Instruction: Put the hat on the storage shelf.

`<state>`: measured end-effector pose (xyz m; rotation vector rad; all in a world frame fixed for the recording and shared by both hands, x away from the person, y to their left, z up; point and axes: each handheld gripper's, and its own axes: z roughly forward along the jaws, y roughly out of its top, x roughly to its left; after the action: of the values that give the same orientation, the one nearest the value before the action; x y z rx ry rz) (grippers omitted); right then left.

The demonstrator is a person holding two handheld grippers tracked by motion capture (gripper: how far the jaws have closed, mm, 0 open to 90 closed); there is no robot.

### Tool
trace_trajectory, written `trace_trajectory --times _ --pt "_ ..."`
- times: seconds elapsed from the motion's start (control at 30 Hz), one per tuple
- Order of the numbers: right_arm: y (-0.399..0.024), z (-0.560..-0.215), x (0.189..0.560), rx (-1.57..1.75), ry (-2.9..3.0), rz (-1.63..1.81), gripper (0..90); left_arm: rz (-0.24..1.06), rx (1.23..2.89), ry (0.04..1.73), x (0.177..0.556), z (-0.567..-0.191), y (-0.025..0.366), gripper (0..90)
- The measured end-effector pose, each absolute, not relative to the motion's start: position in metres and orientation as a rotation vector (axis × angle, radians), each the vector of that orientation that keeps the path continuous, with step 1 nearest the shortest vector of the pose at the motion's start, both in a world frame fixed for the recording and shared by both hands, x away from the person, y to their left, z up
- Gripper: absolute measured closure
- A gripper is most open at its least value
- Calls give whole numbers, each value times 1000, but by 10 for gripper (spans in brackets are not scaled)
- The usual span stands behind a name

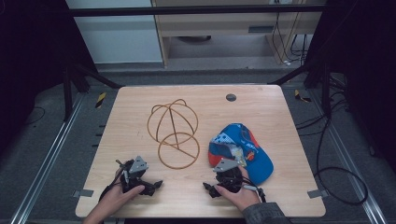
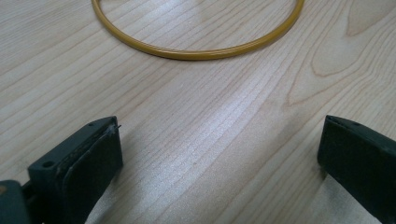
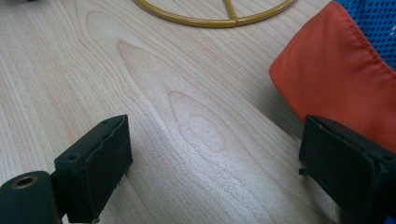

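Note:
A golden wire cap frame (image 1: 173,130) lies at the middle of the wooden table (image 1: 280,116), its base ring (image 2: 196,53) toward me. To its right lies a blue and orange cap (image 1: 240,149). My left gripper (image 1: 152,185) rests near the front edge, left of the ring. It is open (image 2: 219,135) over bare wood, and the ring is a short way ahead of it. My right gripper (image 1: 212,189) sits just in front of the cap. It is open too (image 3: 215,135), with the cap's orange brim (image 3: 341,88) beside its right jaw and the ring (image 3: 210,21) farther ahead.
A small dark round grommet (image 1: 230,97) sits in the tabletop near the far edge. Black cables (image 1: 336,172) loop on the floor to the right. Metal frame rails (image 1: 46,158) run along the table's sides, and a cabinet (image 1: 224,32) stands behind.

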<state>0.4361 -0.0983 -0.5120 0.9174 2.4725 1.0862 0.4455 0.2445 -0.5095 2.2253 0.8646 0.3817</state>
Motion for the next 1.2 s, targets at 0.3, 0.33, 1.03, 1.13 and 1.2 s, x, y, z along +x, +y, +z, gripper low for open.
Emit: trace_trajectory --times 0.3,0.33,1.03,1.13,1.2 --pt "-98 -512 436 919 2472 1085 95 382 2224 866 445 -509 244 0" --pt "-98 -512 436 919 2472 1085 95 382 2224 866 445 -509 244 0" --pt "-143 -411 452 905 2392 979 174 384 2226 864 445 -509 245 0" --pt "-157 -401 456 920 2391 937 176 383 2226 863 445 -509 245 0" --pt "-167 -394 459 943 2383 911 181 383 2225 864 445 -510 244 0"
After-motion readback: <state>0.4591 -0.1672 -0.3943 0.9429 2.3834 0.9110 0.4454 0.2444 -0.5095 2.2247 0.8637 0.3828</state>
